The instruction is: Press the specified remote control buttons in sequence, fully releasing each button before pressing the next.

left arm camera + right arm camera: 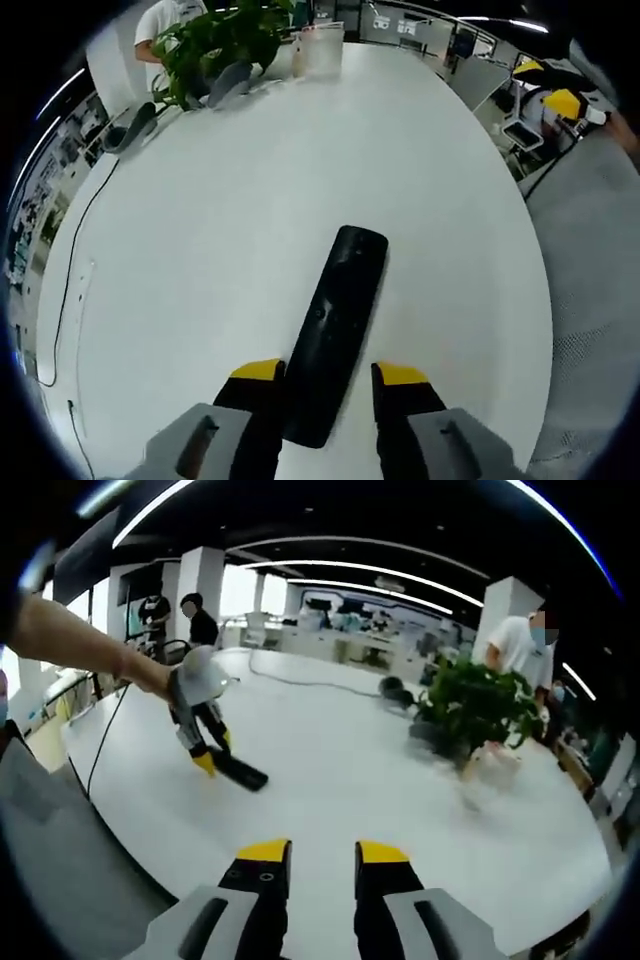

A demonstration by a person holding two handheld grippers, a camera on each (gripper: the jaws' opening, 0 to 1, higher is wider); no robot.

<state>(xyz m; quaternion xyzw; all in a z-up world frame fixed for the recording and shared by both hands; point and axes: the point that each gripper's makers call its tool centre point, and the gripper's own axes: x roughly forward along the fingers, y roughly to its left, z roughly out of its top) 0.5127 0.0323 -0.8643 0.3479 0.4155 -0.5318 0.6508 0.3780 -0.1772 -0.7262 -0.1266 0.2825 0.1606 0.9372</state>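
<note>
1. My left gripper has its yellow-tipped jaws spread around the long black plastic remote control, lying flat on the white oval table.
2. My right gripper hangs open over the table, well apart from the remote.

Bright, even light falls from long ceiling strip lamps far beyond the right tongs. The white worktop ahead of the left tongs is nearly washed out, with faint shadows. Fisheye bending curves the edges; the right gripper view is soft and slightly smeared.
</note>
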